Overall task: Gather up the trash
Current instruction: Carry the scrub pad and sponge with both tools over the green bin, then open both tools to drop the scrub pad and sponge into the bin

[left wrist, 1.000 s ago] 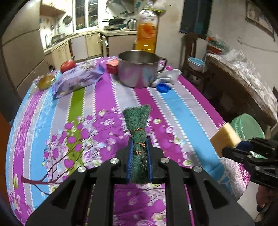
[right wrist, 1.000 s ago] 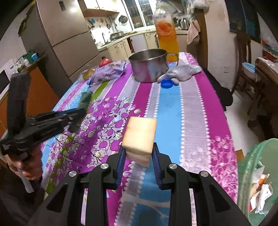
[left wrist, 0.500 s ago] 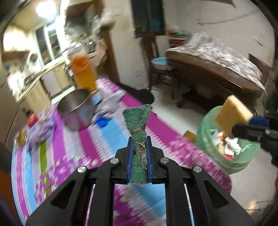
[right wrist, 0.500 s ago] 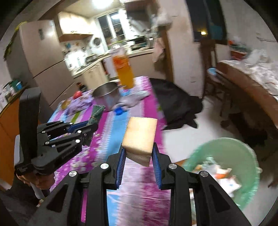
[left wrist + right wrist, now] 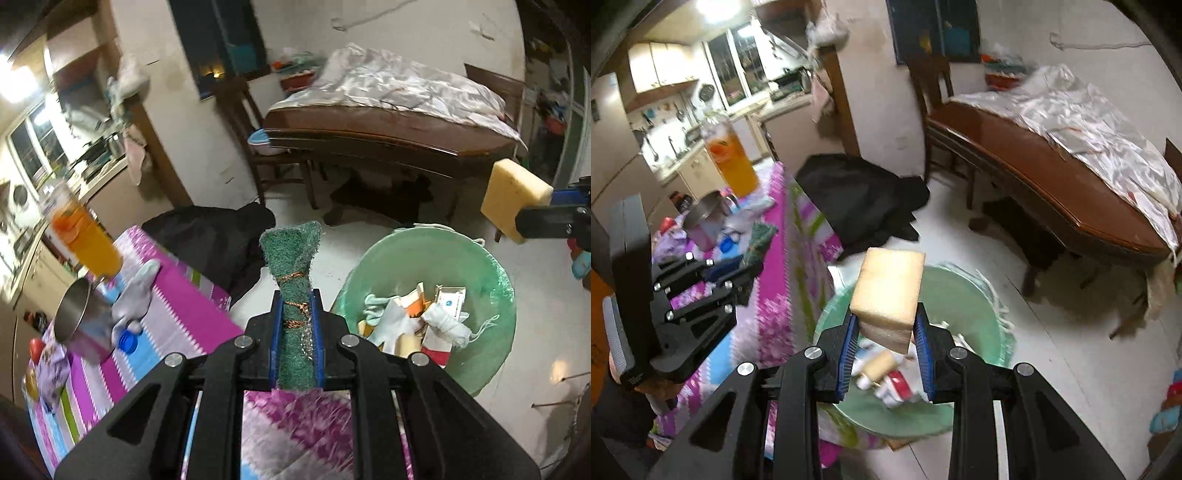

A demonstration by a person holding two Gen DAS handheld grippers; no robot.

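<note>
Left wrist view looks along its fingers, down past the table edge toward the bin. Right wrist view sits above the same bin — shared: bin, floor, striped table.

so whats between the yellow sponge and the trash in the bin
Nothing. In the right wrist view the sponge hangs in the right gripper over the green bin, only air between.

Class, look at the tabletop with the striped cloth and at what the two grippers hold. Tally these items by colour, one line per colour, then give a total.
Green: 1, the green scouring pad in the left gripper.
Yellow: 1, the yellow foam sponge in the right gripper.
Orange: 1, the orange drink bottle.
Silver: 1, the steel pot.
Blue: 1, the blue bottle cap.
Total: 5.
</note>
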